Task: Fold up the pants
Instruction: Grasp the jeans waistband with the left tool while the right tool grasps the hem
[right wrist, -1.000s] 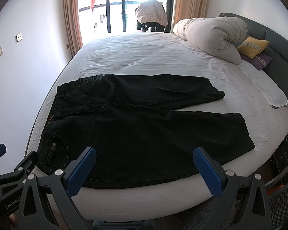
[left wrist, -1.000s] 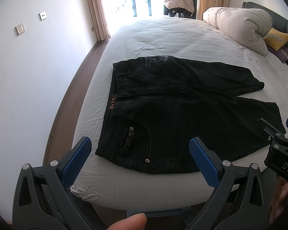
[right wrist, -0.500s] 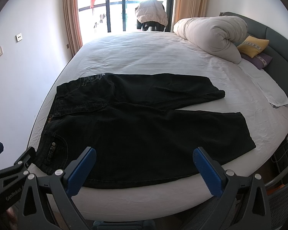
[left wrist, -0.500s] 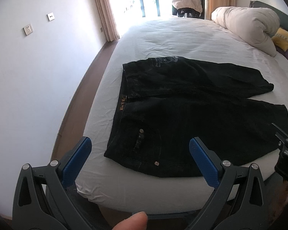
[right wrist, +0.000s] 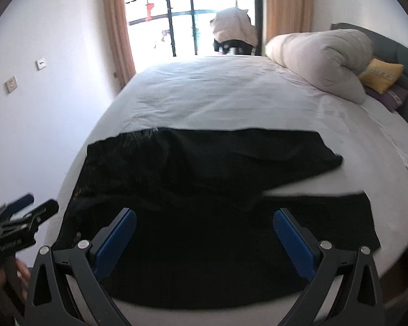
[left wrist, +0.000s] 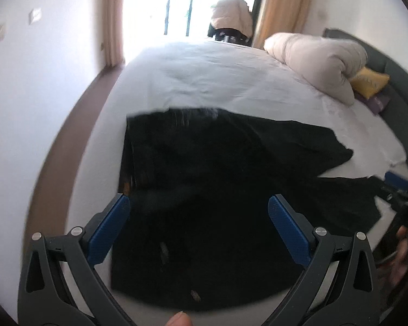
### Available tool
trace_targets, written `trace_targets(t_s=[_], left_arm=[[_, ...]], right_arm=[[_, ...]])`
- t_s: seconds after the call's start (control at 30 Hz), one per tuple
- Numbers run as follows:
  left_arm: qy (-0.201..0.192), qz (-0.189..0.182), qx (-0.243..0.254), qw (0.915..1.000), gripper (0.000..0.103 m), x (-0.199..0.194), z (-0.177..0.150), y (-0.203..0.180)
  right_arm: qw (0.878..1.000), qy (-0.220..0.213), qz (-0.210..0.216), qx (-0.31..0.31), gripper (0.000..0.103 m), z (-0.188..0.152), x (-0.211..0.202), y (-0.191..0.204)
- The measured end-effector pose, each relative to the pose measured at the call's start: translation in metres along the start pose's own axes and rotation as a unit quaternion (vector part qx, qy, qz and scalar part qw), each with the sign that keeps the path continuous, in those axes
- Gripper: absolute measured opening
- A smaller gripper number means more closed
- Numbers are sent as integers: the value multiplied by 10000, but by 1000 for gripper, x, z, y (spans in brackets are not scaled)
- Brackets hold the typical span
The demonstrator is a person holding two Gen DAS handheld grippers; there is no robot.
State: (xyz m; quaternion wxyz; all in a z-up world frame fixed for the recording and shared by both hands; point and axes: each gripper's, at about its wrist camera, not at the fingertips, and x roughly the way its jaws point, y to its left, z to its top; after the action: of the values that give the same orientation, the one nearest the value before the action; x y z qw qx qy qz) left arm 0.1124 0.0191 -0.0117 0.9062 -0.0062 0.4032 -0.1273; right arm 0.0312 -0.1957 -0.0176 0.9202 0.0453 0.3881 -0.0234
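While the black pants (right wrist: 204, 195) lie flat on the bed (right wrist: 231, 95), both tools, left tool (left wrist: 198, 217) and right tool (right wrist: 204, 231), hover wide and empty above the near edge, probably lining up a grip.

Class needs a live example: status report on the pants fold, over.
Both grippers, left and right, open, empty. Black pants flat on bed, unfolded. Nothing blocking.

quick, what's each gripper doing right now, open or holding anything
Left gripper: open, holding nothing, over the black denim pants.
Right gripper: open, holding nothing, also over the pants.
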Motion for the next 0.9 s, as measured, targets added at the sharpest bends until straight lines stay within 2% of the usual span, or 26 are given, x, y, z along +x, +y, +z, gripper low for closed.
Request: trace_targets(t_s=[0.1, 0.2, 0.27, 0.37, 0.47, 0.57, 0.67, 0.77, 0.83, 0.9], left_arm=[[-207, 131, 517, 9984, 103, 27, 50, 6], [-257, 244, 1129, 9930, 103, 66, 102, 7], [-33, 36, 1530, 9882, 103, 108, 139, 13], [380, 16, 1837, 9822, 103, 175, 176, 31], [920, -129, 1916, 9771, 103, 237, 192, 50], [1286, -395, 1901, 9725, 103, 276, 193, 72], [1531, -789, 1962, 9653, 101, 296, 192, 83], [1762, -1173, 2065, 9553, 85, 310, 194, 88], [1954, -1405, 2023, 9493, 57, 316, 196, 94], [2108, -1482, 2101, 9431, 36, 321, 195, 97]], right_arm=[[9993, -44, 168, -326, 103, 24, 24, -8], [9963, -85, 405, -756, 103, 46, 50, -15], [9938, -69, 491, -996, 103, 60, 68, -20], [9875, -58, 758, -1378, 103, 73, 92, -27], [9796, 53, 948, -1773, 103, 82, 118, -31], [9713, 229, 1147, -2072, 103, 93, 148, -36], [9665, 358, 1335, -2164, 102, 107, 176, -43], [9635, 428, 1512, -2168, 97, 119, 197, -48], [9615, 478, 1620, -2168, 94, 122, 207, -47], [9595, 551, 1707, -2173, 93, 124, 216, -48]])
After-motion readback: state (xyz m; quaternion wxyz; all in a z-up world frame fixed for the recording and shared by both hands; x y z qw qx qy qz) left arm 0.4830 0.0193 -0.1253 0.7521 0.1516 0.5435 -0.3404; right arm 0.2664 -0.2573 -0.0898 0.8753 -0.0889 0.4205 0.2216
